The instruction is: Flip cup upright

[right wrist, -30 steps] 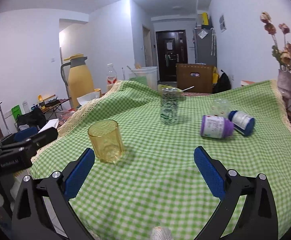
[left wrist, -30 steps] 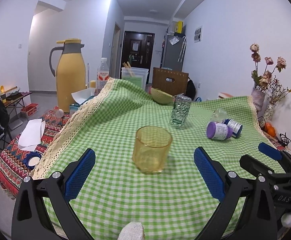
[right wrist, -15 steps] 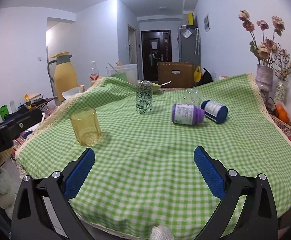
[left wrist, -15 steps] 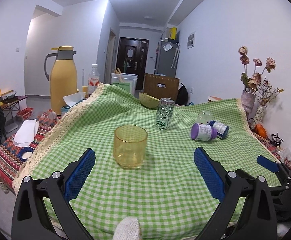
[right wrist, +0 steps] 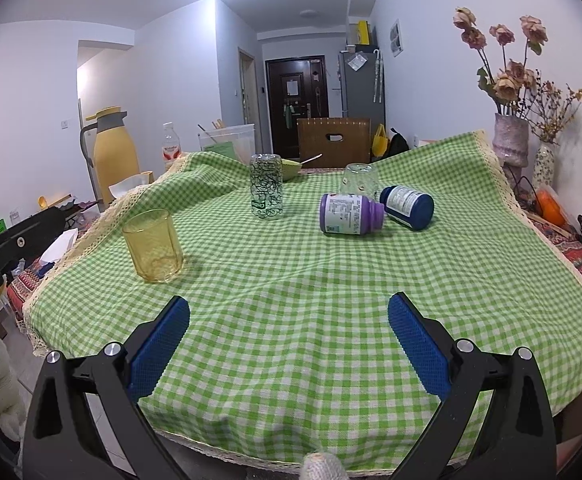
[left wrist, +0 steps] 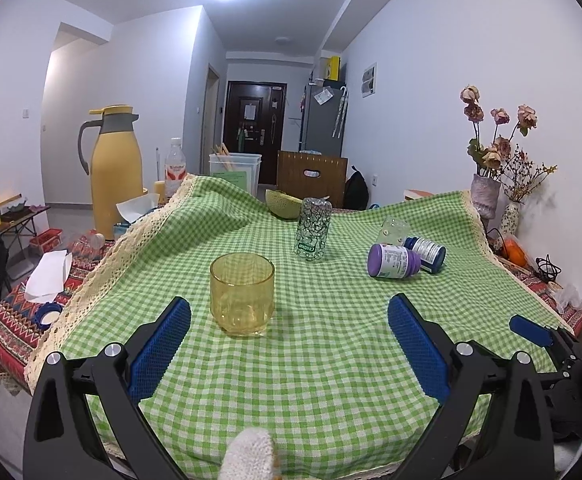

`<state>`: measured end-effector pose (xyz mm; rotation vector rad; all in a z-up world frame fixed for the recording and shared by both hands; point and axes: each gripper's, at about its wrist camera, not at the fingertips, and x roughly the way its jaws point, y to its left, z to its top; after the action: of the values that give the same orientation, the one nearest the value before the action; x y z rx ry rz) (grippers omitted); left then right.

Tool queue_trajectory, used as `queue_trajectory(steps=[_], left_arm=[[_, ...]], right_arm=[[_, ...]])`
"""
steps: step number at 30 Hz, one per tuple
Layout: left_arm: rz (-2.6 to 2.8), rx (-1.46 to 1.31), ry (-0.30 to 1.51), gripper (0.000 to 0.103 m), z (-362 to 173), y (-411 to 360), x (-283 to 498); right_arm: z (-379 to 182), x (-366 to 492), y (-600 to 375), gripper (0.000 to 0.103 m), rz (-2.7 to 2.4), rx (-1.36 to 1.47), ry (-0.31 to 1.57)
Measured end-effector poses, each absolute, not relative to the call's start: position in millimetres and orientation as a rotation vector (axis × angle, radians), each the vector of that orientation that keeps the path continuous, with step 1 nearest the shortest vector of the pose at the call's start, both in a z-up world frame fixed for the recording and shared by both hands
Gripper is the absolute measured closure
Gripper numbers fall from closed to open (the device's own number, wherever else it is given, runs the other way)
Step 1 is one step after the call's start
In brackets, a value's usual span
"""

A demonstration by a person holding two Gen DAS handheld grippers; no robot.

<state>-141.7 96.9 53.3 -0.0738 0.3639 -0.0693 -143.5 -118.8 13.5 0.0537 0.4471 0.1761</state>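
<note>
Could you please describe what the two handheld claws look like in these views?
Both match: the left claw and right claw have black angular frames with silver bolts and two flat fingers faced with textured blue pads. A white knitted glove tip shows at the bottom edge.

A green checked cloth [left wrist: 331, 380] covers the table. On it a patterned glass [left wrist: 312, 229] stands mouth down, a clear glass [right wrist: 359, 178] sits inverted behind two bottles lying on their sides, purple [left wrist: 394, 261] and blue [left wrist: 427, 255], touching. A yellow jug [left wrist: 115, 168] stands left, vases of dried flowers [right wrist: 511, 140] right.
</note>
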Motion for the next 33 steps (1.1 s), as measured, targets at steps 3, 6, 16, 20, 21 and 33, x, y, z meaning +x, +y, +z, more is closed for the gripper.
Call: queue_trajectory(steps=[3,6,16,20,21,33], left_arm=[[-0.067,-0.062,0.373,0.007,50.9,93.5,-141.2],[-0.070,-0.058,0.383,0.007,49.6,91.6,-139.8],[-0.074,-0.067,0.405,0.007,44.4,90.3,-137.3],[-0.069,-0.068,0.406,0.007,43.8,90.8,-136.9],[-0.068,-0.067,0.407,0.007,43.5,90.7,-136.8],[-0.061,-0.064,0.403,0.007,41.6,91.2,-136.9]], right_arm=[[12.6,-144.8,-121.4,0.007,0.162,0.052,0.444],[12.0,-146.0,-124.5,0.007,0.139,0.047,0.439],[9.4,-145.9,-128.8,0.007,0.120,0.045,0.445],[9.1,-145.6,-128.7,0.007,0.121,0.046,0.446],[9.1,-145.6,-128.7,0.007,0.120,0.046,0.446],[6.4,-144.5,-129.4,0.007,0.118,0.047,0.451]])
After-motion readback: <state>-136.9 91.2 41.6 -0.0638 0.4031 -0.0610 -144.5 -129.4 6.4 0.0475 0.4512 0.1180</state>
